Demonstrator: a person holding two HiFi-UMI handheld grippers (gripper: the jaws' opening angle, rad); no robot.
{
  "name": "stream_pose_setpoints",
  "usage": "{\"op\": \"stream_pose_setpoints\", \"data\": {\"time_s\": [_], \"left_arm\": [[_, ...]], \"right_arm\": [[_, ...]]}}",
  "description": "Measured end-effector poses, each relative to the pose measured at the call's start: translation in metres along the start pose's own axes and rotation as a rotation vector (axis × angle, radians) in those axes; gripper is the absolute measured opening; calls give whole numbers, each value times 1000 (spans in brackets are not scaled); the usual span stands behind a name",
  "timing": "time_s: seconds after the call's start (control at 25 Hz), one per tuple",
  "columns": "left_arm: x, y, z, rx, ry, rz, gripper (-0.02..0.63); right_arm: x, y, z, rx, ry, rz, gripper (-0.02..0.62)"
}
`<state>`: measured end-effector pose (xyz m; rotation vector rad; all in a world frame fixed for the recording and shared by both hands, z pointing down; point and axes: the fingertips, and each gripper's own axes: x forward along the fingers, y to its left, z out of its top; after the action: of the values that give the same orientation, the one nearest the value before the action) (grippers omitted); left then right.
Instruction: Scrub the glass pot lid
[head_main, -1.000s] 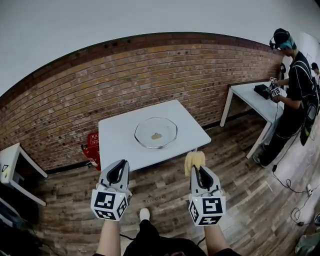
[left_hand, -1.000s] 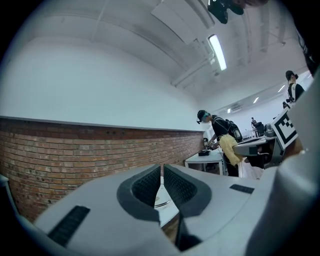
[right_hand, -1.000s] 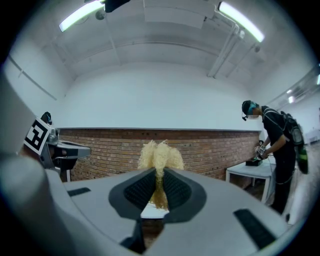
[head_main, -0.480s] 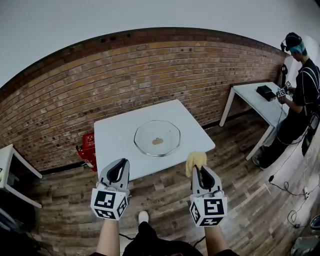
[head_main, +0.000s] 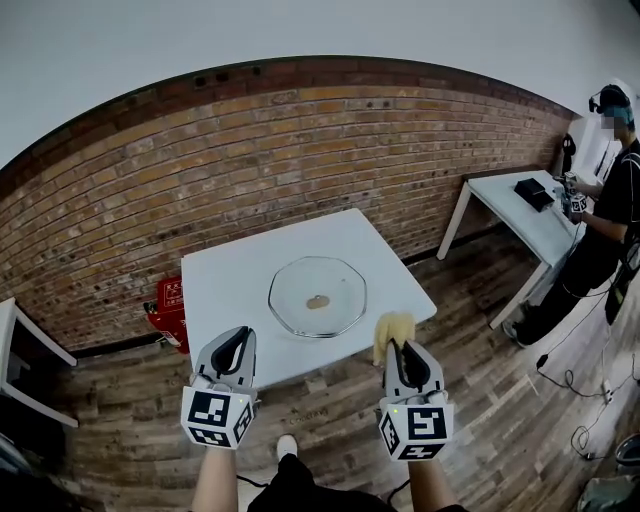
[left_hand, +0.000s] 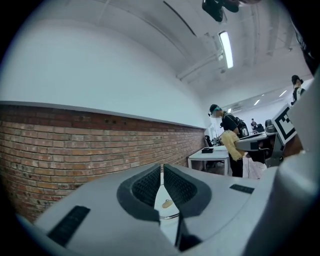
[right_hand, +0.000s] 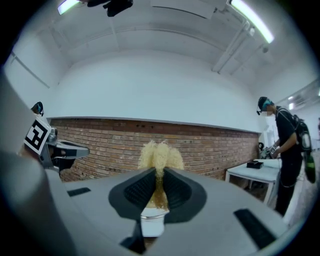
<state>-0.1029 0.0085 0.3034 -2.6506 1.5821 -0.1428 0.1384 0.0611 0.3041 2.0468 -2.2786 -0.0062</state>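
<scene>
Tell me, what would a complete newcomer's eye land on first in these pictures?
A round glass pot lid lies on a white table in front of a long brick wall. Nearer the camera, the right gripper pinches a fluffy yellow scrubber, while the left gripper is shut on nothing. At far right, a person stands by a second table.

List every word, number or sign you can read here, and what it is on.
No text can be read.
White print on the red box by the brick wall: too small to read.
Cubes on the left tool and right tool: square markers only, no lettering.
</scene>
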Motion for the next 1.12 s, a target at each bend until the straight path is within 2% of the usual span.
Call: {"op": "stream_pose_setpoints", "data": {"time_s": [0.64,1.12], "left_arm": [[91,75,-18,-14,40,-89,25],[151,110,-32,-24,53,-172,25]], "right_arm": [[104,21,6,-4,24,-69,52],[170,30,2,-14,53,-129,52]]}}
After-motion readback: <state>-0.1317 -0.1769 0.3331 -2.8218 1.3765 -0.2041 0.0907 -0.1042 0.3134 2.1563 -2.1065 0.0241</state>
